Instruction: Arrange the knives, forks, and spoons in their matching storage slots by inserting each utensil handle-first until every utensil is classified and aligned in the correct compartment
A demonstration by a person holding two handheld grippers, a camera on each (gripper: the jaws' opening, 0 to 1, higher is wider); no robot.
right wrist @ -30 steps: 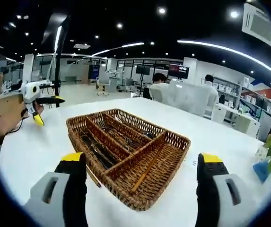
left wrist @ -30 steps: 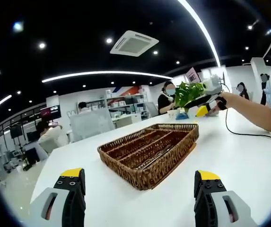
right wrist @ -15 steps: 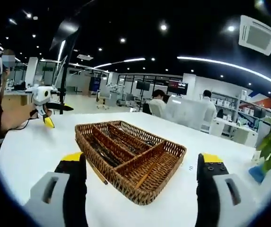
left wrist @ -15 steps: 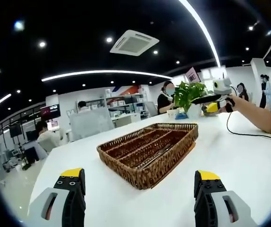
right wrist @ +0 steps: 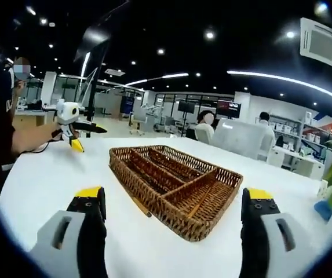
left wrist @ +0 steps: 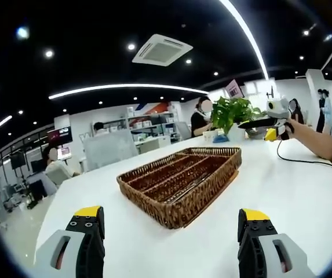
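I hold both the left gripper [left wrist: 171, 223] and right gripper [right wrist: 175, 202] wide open and empty; the wicker tray [left wrist: 180, 182] lies ahead of them on the white surface [left wrist: 281, 191].

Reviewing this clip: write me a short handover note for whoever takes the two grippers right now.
Left gripper: open, empty, raised above the table.
Right gripper: open, empty, also raised.
Wicker tray: mid-table, divided into long slots plus a cross slot. Utensils lie in the slots; types too small to tell. One thin stick-like item lies on the table against the tray's near side.
Done: most utensils appear stowed. Left: check sorting, deal with the outside item.
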